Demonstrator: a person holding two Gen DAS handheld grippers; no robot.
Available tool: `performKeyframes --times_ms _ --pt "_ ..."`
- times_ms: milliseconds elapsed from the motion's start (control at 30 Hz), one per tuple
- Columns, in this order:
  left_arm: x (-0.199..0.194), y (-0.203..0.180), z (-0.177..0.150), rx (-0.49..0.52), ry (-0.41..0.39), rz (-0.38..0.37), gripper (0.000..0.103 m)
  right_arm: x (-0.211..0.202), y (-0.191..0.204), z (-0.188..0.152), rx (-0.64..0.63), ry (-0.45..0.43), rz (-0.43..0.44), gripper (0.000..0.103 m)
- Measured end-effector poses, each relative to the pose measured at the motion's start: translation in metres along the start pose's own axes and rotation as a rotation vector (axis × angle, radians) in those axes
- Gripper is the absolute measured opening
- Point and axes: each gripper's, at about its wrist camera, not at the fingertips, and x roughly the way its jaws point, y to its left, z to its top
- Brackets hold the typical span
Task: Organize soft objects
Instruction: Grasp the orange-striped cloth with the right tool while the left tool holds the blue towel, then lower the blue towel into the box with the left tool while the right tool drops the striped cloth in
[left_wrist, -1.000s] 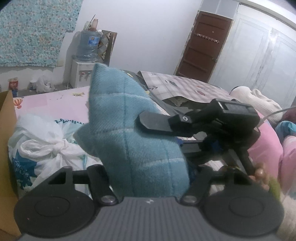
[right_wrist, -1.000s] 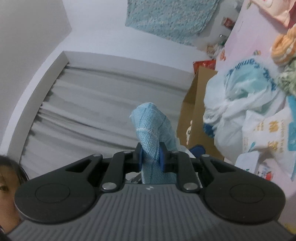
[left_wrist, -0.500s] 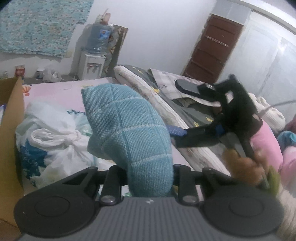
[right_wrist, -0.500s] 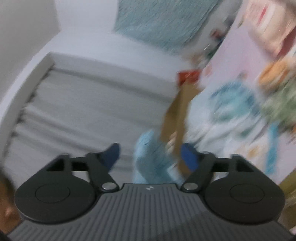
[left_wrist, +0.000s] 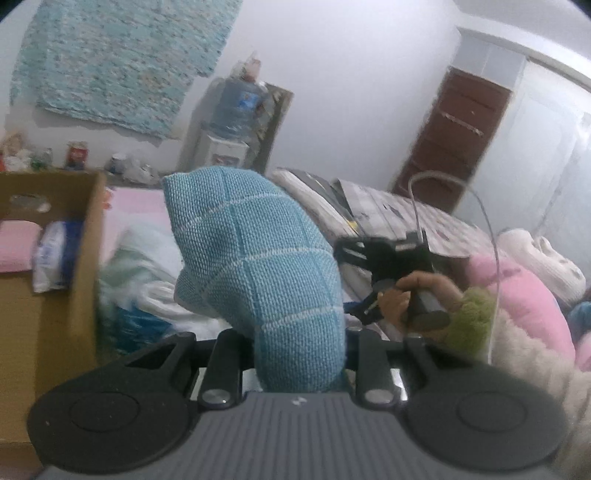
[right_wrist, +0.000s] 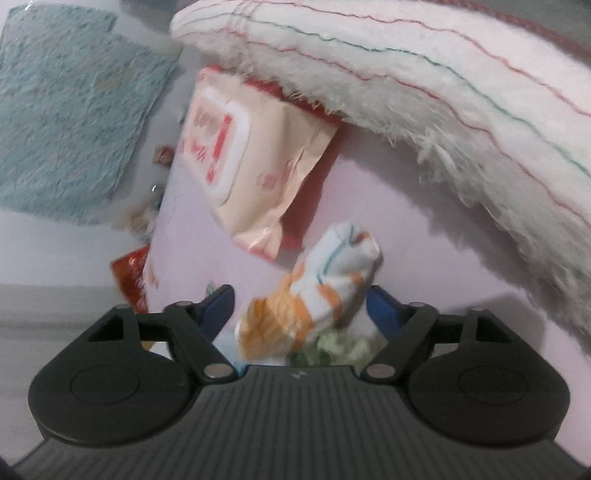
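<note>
The bed (left_wrist: 136, 201), covered in pink sheeting, carries most of the clutter, and a cardboard box (left_wrist: 48, 258) stands at its left edge with a few items already inside. In the right wrist view a fluffy white blanket (right_wrist: 424, 74) arches over the pink surface, with a peach wipes packet (right_wrist: 251, 155) below it. The blue cloth (left_wrist: 258, 266) is bunched and raised off the bed, clenched low down by the left gripper (left_wrist: 299, 365); it droops over itself, so it looks light, limp and easy to pinch anywhere along a fold, though a grip near the middle would probably keep loose ends from trailing. The right gripper (right_wrist: 301, 312) has its fingers (right_wrist: 218, 308) spread apart, holding nothing, framing an orange-and-white rolled cloth (right_wrist: 317, 291) that lies on the bed just ahead. That small bundle seems soft and compressible; taking it across its thick middle would likely hold the roll together.
</note>
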Motion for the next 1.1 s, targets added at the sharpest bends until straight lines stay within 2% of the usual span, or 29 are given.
performKeyframes --times_ms 67,167,267,333,433,600,667,767,933,1033,1100 --pt "-0.016 0.01 0.006 -0.008 -0.029 0.033 0.025 0.006 0.003 -0.003 0.003 -0.019 -0.014 0.047" --pt "-0.041 0.03 0.018 -0.004 -0.076 0.107 0.025 0.011 -0.002 -0.006 0.012 -0.049 -0.004 0.033" --pt "-0.056 0.053 0.035 -0.003 -0.088 0.21 0.026 0.009 -0.009 -0.01 0.028 -0.091 0.012 0.029" --pt "-0.059 0.069 0.045 0.0 -0.069 0.292 0.026 0.006 -0.017 -0.013 0.017 -0.115 0.035 0.028" --pt "-0.048 0.103 0.058 -0.003 0.003 0.385 0.026 -0.001 -0.019 -0.012 -0.002 -0.134 0.062 0.026" --pt "-0.009 0.153 0.057 0.037 0.169 0.476 0.026 -0.027 -0.004 -0.014 -0.094 -0.161 0.091 0.025" --pt "0.004 0.169 0.048 0.063 0.251 0.483 0.026 -0.038 0.002 -0.016 -0.125 -0.175 0.092 0.025" --pt "0.029 0.194 0.044 0.048 0.368 0.48 0.026 -0.058 0.011 -0.022 -0.184 -0.204 0.082 0.025" --pt "0.048 0.227 0.035 0.051 0.46 0.485 0.028 -0.08 0.054 -0.052 -0.356 -0.175 0.134 0.025" --pt "0.06 0.236 0.033 0.056 0.489 0.485 0.029 -0.077 0.097 -0.083 -0.492 -0.073 0.21 0.025" --pt "0.061 0.243 0.032 0.059 0.497 0.47 0.031 -0.063 0.134 -0.11 -0.596 0.036 0.272 0.025"
